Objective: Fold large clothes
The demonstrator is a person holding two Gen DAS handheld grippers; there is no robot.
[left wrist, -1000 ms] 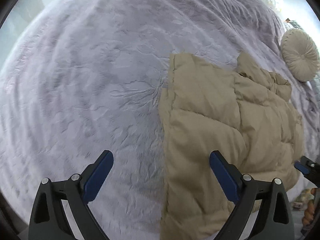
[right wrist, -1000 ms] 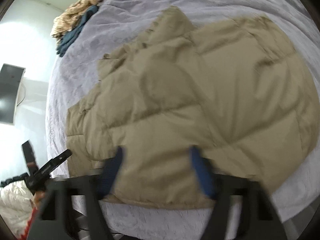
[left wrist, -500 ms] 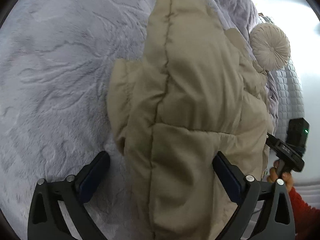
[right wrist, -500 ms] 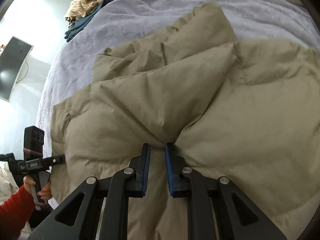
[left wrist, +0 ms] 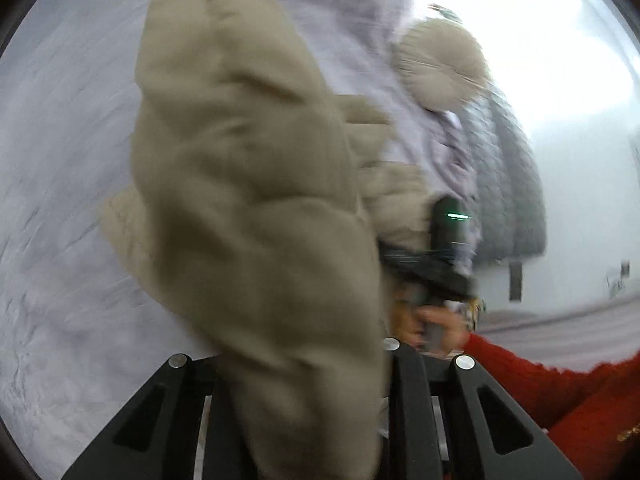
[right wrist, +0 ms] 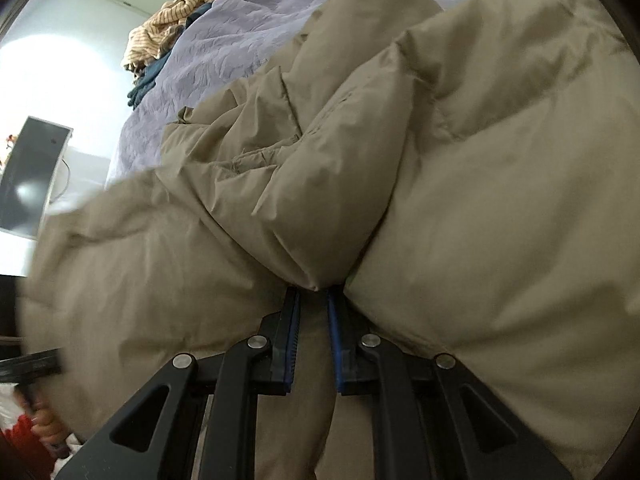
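A beige puffer jacket [left wrist: 240, 180] lies on the bed and fills most of both views. In the left wrist view a thick bunch of it bulges up between the fingers of my left gripper [left wrist: 304, 360], whose jaws are closing and press on it; the pads are hidden by the fabric. This view is blurred. My right gripper [right wrist: 314, 300] is closing its jaws on a pinched fold of the jacket [right wrist: 480, 200], with fabric between the blue pads [right wrist: 334, 340]. The right gripper's body [left wrist: 436, 264] also shows beyond the jacket, held by a hand with a red sleeve [left wrist: 540, 380].
A lilac plush bed cover [left wrist: 60, 160] spreads around the jacket. A round cream cushion [left wrist: 440, 64] and a grey quilted headboard [left wrist: 508, 184] lie at the right. A pile of striped and teal clothes [right wrist: 172, 36] sits at the bed's far corner, a dark screen [right wrist: 32, 176] beside the bed.
My left gripper's wide jaws have narrowed onto the jacket's edge, which now bulges up between them, and its view has swung right. My right gripper came down and pinched a fold.
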